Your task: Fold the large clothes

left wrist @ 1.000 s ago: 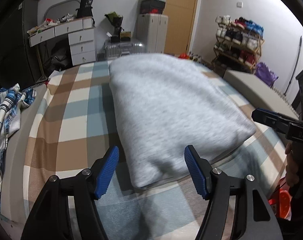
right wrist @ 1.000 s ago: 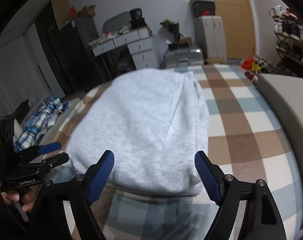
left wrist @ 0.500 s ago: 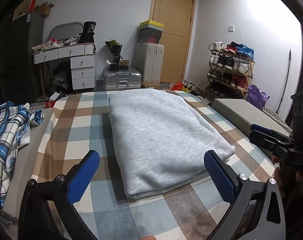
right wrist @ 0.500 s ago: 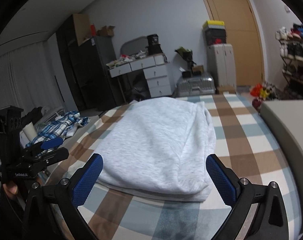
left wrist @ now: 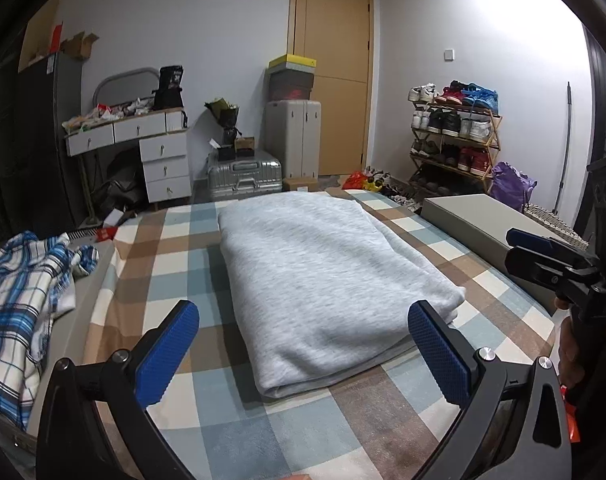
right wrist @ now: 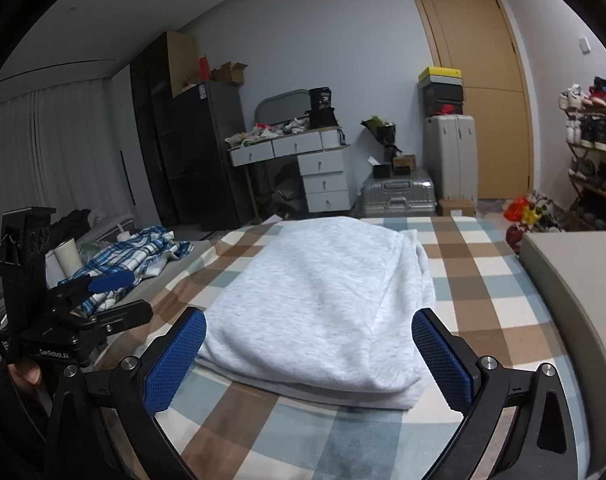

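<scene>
Left gripper (left wrist: 303,354) just let go and backed up off the grey sweatshirt (left wrist: 323,276), jaws wide, nothing in them. Sweatshirt's folded flat mid-bed on the checked cover (left wrist: 175,256). Right gripper (right wrist: 309,358) did the same, so this fold looks done.

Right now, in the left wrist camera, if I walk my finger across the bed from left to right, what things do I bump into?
Blue plaid shirt → checked bedspread → folded grey garment → grey flat box → right gripper, held in a hand.
</scene>
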Demonstrator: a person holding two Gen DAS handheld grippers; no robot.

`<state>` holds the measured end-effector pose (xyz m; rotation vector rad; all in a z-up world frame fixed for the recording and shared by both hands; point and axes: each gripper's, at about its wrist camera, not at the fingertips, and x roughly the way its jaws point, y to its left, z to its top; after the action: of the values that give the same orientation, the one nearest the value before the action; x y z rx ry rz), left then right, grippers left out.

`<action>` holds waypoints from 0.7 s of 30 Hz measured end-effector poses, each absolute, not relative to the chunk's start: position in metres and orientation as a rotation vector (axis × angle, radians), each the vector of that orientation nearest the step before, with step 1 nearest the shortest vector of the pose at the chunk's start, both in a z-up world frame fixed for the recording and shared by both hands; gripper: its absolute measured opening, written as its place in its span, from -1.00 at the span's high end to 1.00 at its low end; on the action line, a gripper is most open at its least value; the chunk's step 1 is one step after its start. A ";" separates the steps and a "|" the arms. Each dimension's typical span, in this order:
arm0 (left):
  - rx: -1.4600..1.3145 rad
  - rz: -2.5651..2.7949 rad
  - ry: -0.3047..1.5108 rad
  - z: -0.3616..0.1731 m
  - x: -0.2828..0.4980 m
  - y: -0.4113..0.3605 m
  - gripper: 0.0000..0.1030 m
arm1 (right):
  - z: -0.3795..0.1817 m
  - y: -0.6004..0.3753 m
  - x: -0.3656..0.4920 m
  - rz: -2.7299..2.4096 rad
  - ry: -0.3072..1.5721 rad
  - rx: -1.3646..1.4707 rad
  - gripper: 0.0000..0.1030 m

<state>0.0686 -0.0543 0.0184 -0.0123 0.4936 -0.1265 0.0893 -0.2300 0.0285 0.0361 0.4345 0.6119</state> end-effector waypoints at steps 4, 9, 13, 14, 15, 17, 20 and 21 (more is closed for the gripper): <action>-0.007 -0.124 0.488 0.018 0.068 -0.053 -0.98 | 0.028 -0.229 0.089 0.620 0.437 0.026 -1.00; -0.004 -0.119 0.493 0.017 0.068 -0.053 -0.98 | 0.026 -0.227 0.089 0.625 0.439 0.014 -1.00; -0.013 -0.115 0.499 0.017 0.069 -0.053 -0.98 | 0.025 -0.226 0.088 0.629 0.442 0.010 -1.00; -0.013 -0.114 0.500 0.017 0.069 -0.053 -0.98 | 0.025 -0.226 0.088 0.629 0.442 0.006 -1.00; -0.013 -0.113 0.501 0.016 0.070 -0.052 -0.98 | 0.025 -0.226 0.088 0.629 0.442 0.003 -1.00; -0.015 -0.111 0.501 0.017 0.070 -0.052 -0.98 | 0.025 -0.225 0.087 0.630 0.441 -0.001 -1.00; -0.017 -0.113 0.505 0.016 0.071 -0.052 -0.98 | 0.025 -0.226 0.087 0.631 0.440 -0.001 -1.00; -0.015 -0.114 0.507 0.016 0.071 -0.052 -0.98 | 0.025 -0.226 0.087 0.632 0.440 -0.001 -1.00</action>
<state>0.0710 -0.0522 0.0155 -0.0151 0.5068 -0.1137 0.0871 -0.2264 0.0248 -0.0007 0.4404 0.6317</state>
